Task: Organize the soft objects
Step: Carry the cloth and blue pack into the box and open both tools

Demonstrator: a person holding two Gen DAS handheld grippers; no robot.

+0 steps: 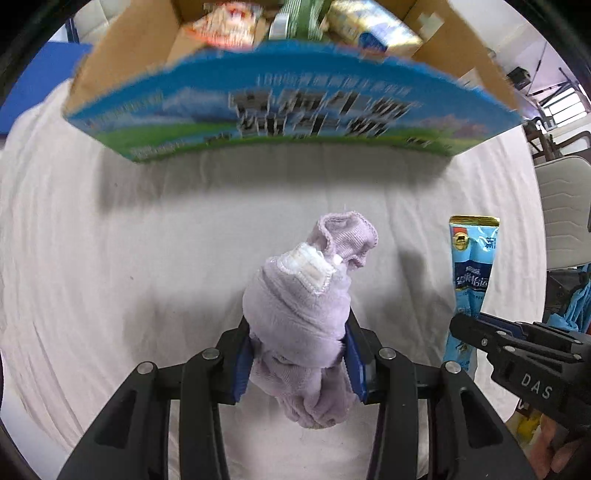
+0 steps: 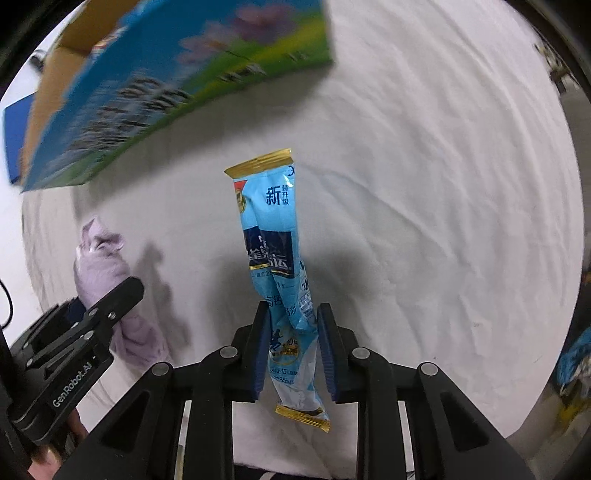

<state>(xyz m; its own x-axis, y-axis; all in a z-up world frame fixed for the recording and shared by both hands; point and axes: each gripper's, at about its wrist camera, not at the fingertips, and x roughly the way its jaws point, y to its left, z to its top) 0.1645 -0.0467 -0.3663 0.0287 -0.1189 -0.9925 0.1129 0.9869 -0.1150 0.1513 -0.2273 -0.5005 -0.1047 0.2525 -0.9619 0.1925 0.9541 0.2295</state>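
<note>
Gripping a rolled lilac cloth bundle (image 1: 295,314), the left hand-held gripper (image 1: 299,363) has its blue-padded fingers (image 1: 242,369) pressed against both sides of the fabric. The bundle sticks up past the fingertips, and a loose fold hangs below them. A white stitched label shows on its front.

The right hand-held gripper (image 2: 291,347) is closed around a long light-blue snack packet (image 2: 275,258) with gold sealed ends. The packet is pinched in its lower half, so most of it rises above the fingers (image 2: 328,354) and a short tail dangles beneath. Both items are held above a surface covered by a wrinkled white cloth (image 1: 110,258), and each casts a shadow on it.

From the left wrist view, the right hand-held gripper appears at the lower right, just beside the packet. From the right wrist view, the left one appears at the lower left with the lilac bundle.

Farther ahead stands an open cardboard box (image 1: 288,103) with a blue and green printed front panel. Several packaged goods (image 1: 369,26) lie inside it, blurred. A chair back (image 1: 561,206) is visible at the right edge.
</note>
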